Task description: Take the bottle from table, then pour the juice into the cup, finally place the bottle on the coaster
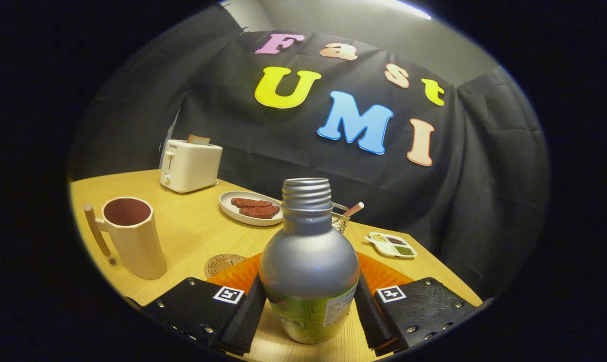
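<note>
A silver bottle (308, 261) with a green label and an open threaded neck stands upright between my fingers. My gripper (308, 304) is shut on the bottle, with one finger pressed on each side of its lower body. The cream cup (132, 239), dark red inside and with a wooden handle, stands on the wooden table (193, 226) ahead and to the left of the fingers. A round brown coaster (222, 263) lies flat between the cup and the bottle, just beyond the left finger. I cannot tell whether the bottle's base touches the table.
An orange pleated mat (384, 274) lies just behind the bottle. Farther back stand a white toaster (189, 166) with bread in it, a white plate of meat strips (250, 207), a wire basket (341, 216) and a small divided dish (391, 245). Black cloth walls the table's far side.
</note>
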A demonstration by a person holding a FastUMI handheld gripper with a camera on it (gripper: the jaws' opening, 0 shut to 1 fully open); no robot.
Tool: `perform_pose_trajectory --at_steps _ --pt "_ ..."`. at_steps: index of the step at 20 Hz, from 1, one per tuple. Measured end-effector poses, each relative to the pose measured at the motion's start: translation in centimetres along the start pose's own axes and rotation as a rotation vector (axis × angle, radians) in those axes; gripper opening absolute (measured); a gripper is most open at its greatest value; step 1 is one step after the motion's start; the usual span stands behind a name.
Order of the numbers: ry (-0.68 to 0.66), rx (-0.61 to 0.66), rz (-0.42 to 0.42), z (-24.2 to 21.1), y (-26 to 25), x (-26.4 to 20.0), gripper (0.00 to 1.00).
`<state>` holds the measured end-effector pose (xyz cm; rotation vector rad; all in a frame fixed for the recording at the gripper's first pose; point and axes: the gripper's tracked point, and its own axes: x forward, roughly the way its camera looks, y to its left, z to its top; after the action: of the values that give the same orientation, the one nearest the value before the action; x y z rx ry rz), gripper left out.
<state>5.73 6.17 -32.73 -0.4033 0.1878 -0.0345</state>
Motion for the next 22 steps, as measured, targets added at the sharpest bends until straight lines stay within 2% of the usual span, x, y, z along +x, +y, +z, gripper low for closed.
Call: perform_pose_trajectory --at_steps 3,6,13,22 --pt "-0.006 -0.126 0.043 1.2 2.4 0.7 0.80" --pt "-0.027 -0.245 0.049 1.9 3.7 0.6 0.80" --pt "-0.037 -0.540 0.046 2.0 5.2 0.9 0.80" --pt "-0.085 -0.816 0.026 3.1 5.7 1.1 0.80"
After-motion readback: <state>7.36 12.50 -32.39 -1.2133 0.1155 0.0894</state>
